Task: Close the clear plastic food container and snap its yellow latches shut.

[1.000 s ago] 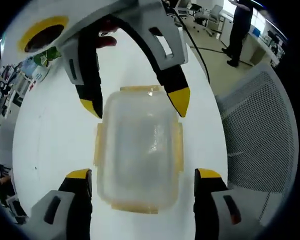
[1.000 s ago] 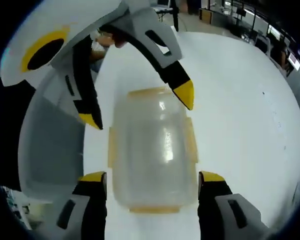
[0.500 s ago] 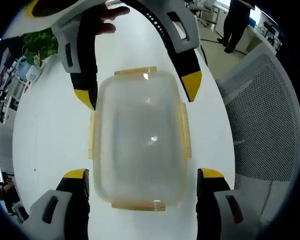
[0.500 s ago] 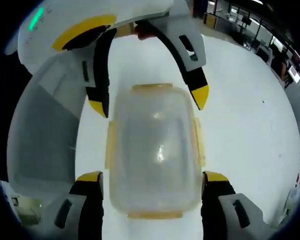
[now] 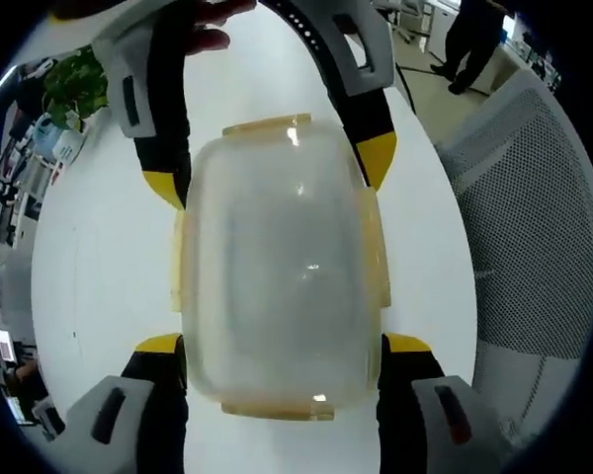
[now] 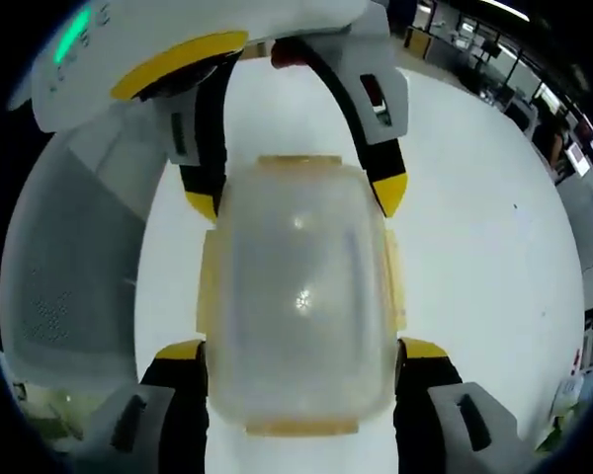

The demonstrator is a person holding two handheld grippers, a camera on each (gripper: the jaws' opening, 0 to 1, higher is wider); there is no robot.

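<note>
Left gripper view: the clear container [image 5: 277,267] lies lid-down-looking on the white bench [image 5: 99,267], between the wide-open jaws of the left hand-held gripper [image 5: 282,348], which holds nothing. The right hand-held gripper [image 5: 272,168] straddles the far end, equally spread and empty. The yellow latches [image 5: 375,247] along the sides look flared outward, so latching seems underway; next, each gripper must press a side latch inward until it snaps. A mesh chair [image 5: 519,217] stands beside the bench.

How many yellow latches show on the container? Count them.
4: far end, near end, left side, right side of the container.
</note>
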